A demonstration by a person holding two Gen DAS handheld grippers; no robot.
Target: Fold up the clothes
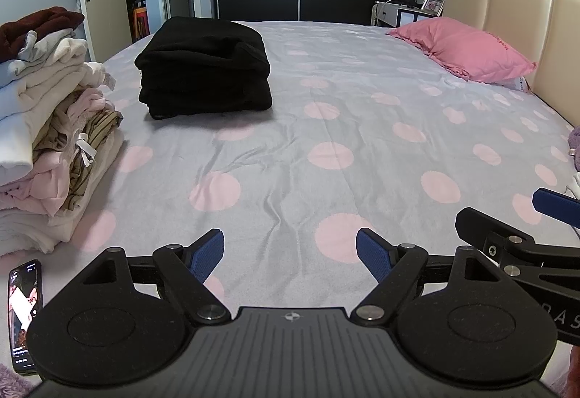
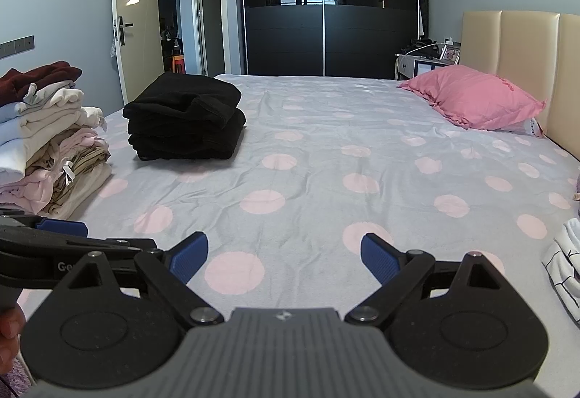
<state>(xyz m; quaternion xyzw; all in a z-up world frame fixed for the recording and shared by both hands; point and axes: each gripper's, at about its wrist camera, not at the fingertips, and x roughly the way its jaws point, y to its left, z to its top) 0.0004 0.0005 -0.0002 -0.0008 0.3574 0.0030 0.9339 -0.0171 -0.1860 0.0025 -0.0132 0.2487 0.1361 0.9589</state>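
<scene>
You hold both tools low over the bed (image 1: 326,100), side by side, and both point at the bare middle of the spotted sheet. Your left tool (image 1: 290,255) has its blue pads wide apart, with nothing between them. Your right tool (image 2: 284,255) is the same — pads far apart, nothing held. Each tool also shows at the edge of the other's view, so the two sit close together.

The clothes are in three places. A tall stack of folded clothes (image 1: 47,129) in white, pink and tan stands at the left edge of the bed, with a dark red piece on top. It looks like the done pile, kept to the side so it stays out of your way. A folded black bundle (image 1: 204,68) lies farther off on the left side, apart from the stack, maybe because it is thick and would tip the stack over.

At the right edge, a white garment with thin dark lines (image 2: 565,267) lies loose and crumpled. In the left view only a bit of it shows. It looks like the next thing to fold, and the big bare space in front of you is where it can be spread flat.

A phone (image 1: 23,314) lies near the bottom of the stack — mind it when you move. A pink pillow (image 1: 467,50) rests by the headboard, well away.
</scene>
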